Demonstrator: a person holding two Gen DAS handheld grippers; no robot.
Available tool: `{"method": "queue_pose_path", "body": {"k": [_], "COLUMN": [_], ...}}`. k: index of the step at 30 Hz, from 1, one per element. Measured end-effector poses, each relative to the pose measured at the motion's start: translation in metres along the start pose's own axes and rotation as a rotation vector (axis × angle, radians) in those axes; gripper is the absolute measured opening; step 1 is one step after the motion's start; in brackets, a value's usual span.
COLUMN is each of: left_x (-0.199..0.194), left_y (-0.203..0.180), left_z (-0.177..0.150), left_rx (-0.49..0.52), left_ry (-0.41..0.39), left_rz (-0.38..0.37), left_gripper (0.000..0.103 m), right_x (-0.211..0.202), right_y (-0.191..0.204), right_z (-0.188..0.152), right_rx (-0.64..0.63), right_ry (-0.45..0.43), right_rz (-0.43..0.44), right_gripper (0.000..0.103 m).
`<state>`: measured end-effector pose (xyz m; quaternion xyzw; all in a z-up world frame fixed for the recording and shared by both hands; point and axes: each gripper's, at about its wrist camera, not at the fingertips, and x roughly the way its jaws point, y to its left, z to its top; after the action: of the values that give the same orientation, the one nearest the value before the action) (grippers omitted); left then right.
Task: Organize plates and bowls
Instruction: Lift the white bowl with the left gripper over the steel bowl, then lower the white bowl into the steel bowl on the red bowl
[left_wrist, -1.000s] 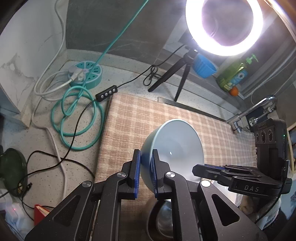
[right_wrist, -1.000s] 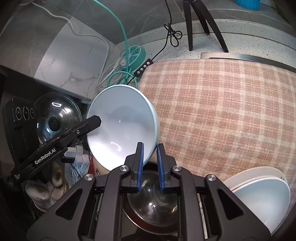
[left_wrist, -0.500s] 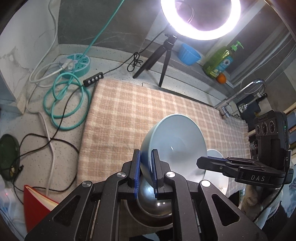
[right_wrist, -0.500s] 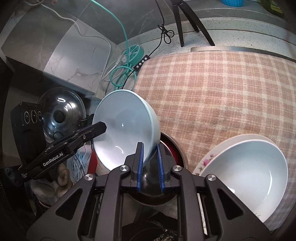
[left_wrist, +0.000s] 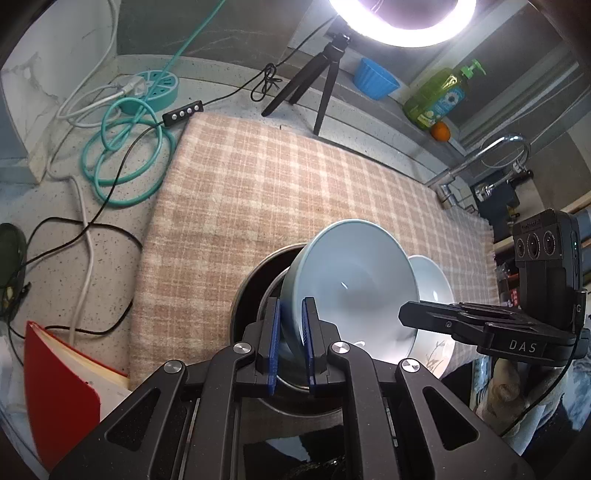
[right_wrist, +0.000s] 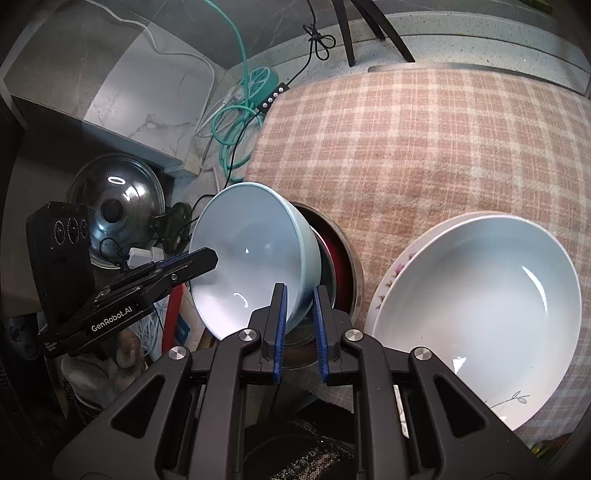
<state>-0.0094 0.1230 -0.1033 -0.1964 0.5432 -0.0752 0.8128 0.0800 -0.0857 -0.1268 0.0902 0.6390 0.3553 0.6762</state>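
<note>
Pale blue ceramic bowl (left_wrist: 354, 284), tilted on edge, is pinched at its rim by both pairs of tongs: the left tongs (left_wrist: 291, 343) clamp one side, the right tongs (right_wrist: 299, 325) the opposite side. The bowl hangs just above a round steel pot with a dark, reddish inside (right_wrist: 341, 266), which sits on the pink-and-cream checked cloth (left_wrist: 280, 184) covering the worktop. Beside the pot, a wide white bowl (right_wrist: 480, 306) rests in a floral-rimmed white plate (right_wrist: 391, 277). Doing this step well would seem to call for levelling the bowl, keeping both grips even, and lowering it squarely onto its stack before letting go. Lettering on the left tool reads "GenRobot.AI"; on the right tool, "DAS".
</note>
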Motion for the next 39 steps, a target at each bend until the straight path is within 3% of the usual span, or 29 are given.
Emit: {"method": "queue_pose_path", "body": {"k": [18,23,39], "left_x": [0.010,0.013,0.002], "left_y": [0.003,0.002,0.002], "left_z": [-0.013,-0.014,-0.013], "left_rx": [-0.001,0.015,0.021], "left_ry": [0.054,0.059,0.021], "left_rz": [0.022,0.042,0.034], "left_gripper": [0.010,0.010,0.014], "right_x": [0.016,0.015,-0.004], "right_y": [-0.003,0.003,-0.004], "right_z": [-0.011,-0.010,-0.011], "right_rx": [0.019,-0.028,-0.034], "right_ry": [0.051,0.030,-0.015], "right_rz": [-0.001,-0.039,-0.013], "right_gripper": [0.017,0.017,0.017]}}
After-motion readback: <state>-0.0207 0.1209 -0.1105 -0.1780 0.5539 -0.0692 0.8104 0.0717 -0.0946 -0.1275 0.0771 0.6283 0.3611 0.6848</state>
